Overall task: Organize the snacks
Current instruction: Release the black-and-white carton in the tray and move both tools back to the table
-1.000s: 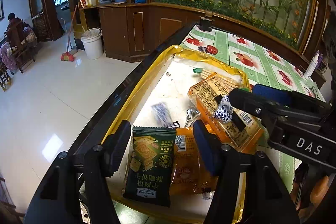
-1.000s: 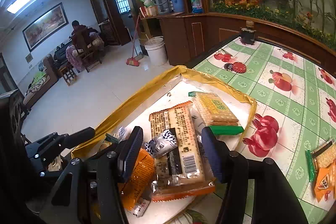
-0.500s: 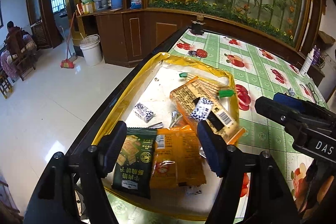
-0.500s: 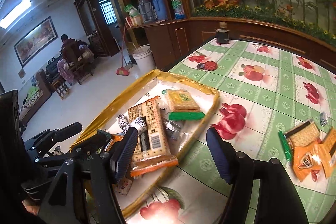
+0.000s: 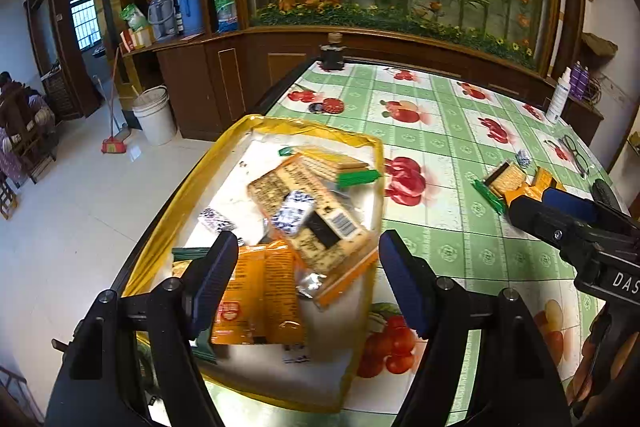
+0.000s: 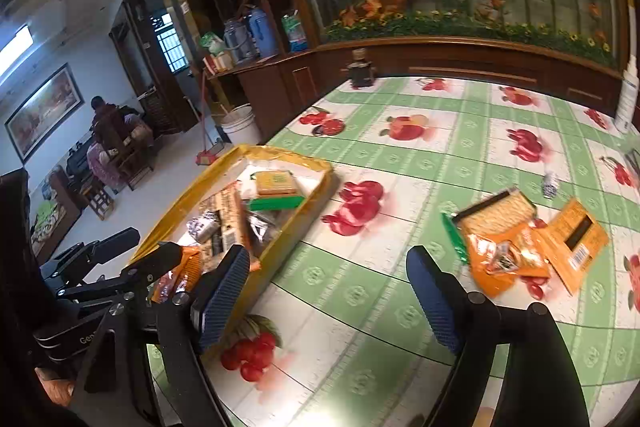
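A yellow-rimmed tray [image 5: 304,131] at the table's left edge holds a long cracker pack [image 5: 320,223], orange packets [image 5: 260,291], a green-ended biscuit pack [image 5: 340,167] and small blue-white candies [image 5: 294,213]. My left gripper [image 5: 308,267] hovers open above the tray's near end, gripping nothing. My right gripper [image 6: 328,287] is over bare tablecloth just right of the tray [image 6: 288,157]; its jaws are opening and nothing is between them. Ahead to its right lie loose snacks: a green-ended cracker pack [image 6: 496,215], orange packets [image 6: 504,259], an orange pack [image 6: 576,239] and a small candy [image 6: 550,185].
A dark jar [image 6: 360,71] stands at the table's far edge, a white bottle [image 5: 558,99] and glasses [image 5: 576,155] at the far right. The table drops to the floor on the left, where a white bucket [image 5: 154,115] stands. A person sits far off at the left.
Both grippers have drawn back from the tray and shifted right, and both jaws stand wider. The right wrist view has swung from the tray onto the loose snacks on the cloth.
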The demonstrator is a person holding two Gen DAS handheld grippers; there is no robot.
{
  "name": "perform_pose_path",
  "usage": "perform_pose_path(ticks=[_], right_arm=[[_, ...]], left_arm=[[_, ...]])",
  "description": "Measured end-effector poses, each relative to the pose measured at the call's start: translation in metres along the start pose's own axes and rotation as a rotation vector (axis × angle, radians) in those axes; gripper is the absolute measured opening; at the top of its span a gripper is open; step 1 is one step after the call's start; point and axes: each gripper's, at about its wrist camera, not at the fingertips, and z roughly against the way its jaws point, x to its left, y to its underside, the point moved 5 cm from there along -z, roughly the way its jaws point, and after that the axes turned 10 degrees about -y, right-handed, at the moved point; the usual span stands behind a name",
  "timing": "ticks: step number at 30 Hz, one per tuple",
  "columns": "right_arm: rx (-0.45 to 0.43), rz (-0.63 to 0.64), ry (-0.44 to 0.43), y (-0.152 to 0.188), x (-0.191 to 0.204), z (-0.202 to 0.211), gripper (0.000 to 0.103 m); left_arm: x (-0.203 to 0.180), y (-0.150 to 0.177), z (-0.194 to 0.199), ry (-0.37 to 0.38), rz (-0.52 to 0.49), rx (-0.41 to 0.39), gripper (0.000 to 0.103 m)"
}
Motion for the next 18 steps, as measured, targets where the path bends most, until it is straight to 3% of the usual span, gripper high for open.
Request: perform_pose_path(ticks=[18], right_arm=[[-0.042,-0.178,0.141,0.039,-0.108,0.065,0.084]], left_arm=[[-0.087,0.008,0.005,0.09,-0.129,0.027,0.073]])
